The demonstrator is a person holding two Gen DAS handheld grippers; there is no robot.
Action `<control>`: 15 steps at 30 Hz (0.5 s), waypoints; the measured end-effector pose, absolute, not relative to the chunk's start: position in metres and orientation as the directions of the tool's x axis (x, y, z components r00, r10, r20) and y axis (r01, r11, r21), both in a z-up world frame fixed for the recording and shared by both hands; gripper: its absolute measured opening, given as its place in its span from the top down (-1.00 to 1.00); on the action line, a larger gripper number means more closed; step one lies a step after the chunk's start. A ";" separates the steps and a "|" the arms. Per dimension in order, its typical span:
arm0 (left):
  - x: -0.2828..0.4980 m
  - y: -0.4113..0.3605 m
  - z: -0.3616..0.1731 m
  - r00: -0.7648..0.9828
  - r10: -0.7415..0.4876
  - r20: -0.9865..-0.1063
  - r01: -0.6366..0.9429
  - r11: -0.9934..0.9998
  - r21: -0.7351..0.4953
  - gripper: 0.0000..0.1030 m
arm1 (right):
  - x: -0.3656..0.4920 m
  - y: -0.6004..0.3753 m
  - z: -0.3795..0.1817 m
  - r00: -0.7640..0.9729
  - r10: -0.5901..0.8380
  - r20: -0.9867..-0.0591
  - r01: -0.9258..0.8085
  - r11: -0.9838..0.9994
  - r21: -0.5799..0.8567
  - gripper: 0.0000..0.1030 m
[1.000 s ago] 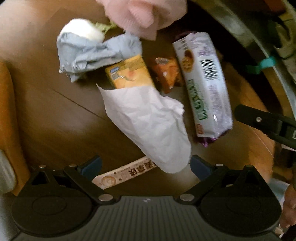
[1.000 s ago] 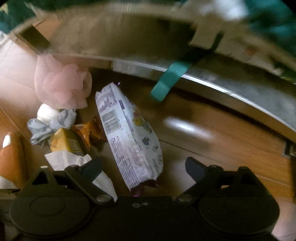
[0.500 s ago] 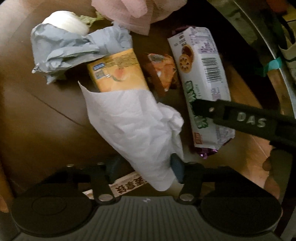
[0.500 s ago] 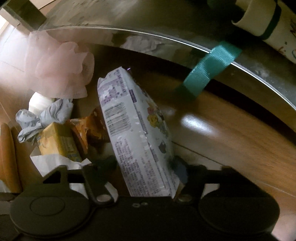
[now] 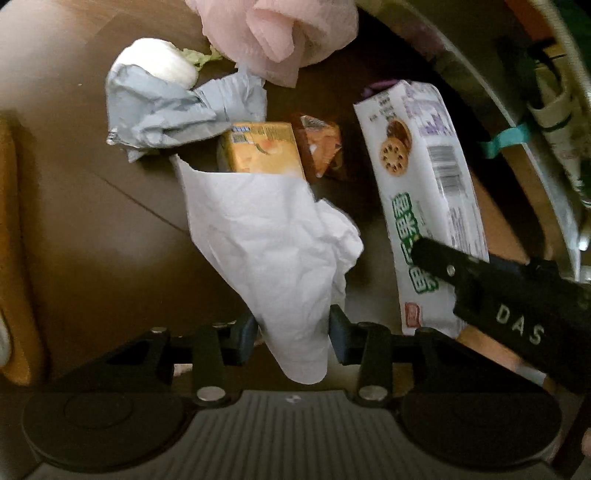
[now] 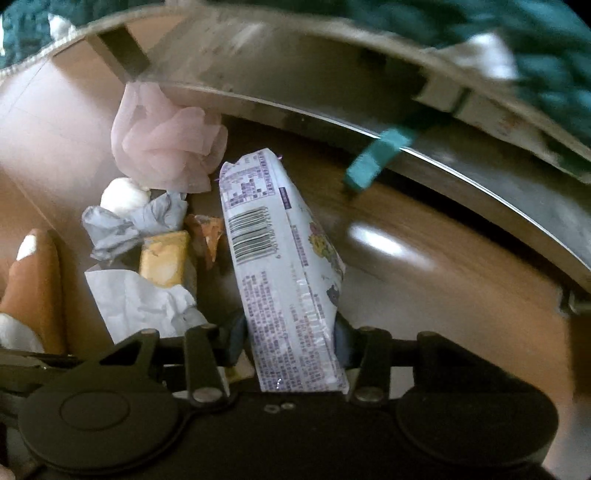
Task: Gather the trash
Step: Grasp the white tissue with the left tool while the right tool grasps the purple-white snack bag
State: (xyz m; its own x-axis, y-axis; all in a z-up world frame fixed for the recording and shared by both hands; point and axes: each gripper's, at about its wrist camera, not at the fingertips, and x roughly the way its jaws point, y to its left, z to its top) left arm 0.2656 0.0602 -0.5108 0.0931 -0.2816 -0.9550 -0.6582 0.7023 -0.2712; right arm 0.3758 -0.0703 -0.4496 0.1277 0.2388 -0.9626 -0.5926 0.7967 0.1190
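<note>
Both grippers pinching: left gripper [image 5: 291,332] on tissue [image 5: 269,243], right gripper [image 6: 290,343] on cookie pack [image 6: 284,266]; thin tissue might tear or slip between fingers.

White tissue [image 5: 273,243] hides yellow carton's [image 5: 264,153] near end; pkg text unreadable.

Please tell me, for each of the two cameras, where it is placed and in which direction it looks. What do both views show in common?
Left wrist: sits behind the left gripper, looking forward and down at floor litter; its fingers pinch the white tissue; the right gripper's black body crosses the right edge.
Right wrist: sits behind the right gripper, facing the same litter; its fingers clamp the cookie packet.
Shared: cookie packet, tissue, yellow carton, grey crumpled wrapper, pink mesh.
</note>
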 end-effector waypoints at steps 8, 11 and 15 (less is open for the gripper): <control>0.258 0.054 -0.456 0.131 -0.290 -0.948 -0.644 0.703 -0.303 0.27 | 0.354 -0.091 -0.390 0.163 0.261 -0.951 -0.513 0.846 0.145 0.13; 0.250 0.059 -0.432 0.157 -0.283 -0.946 -0.631 0.708 -0.317 0.27 | 0.346 -0.104 -0.362 0.189 0.270 -0.944 -0.501 0.853 0.144 0.13; 0.238 0.062 -0.402 0.187 -0.261 -0.947 -0.621 0.715 -0.320 0.28 | 0.333 -0.124 -0.331 0.217 0.287 -0.933 -0.474 0.867 0.156 0.13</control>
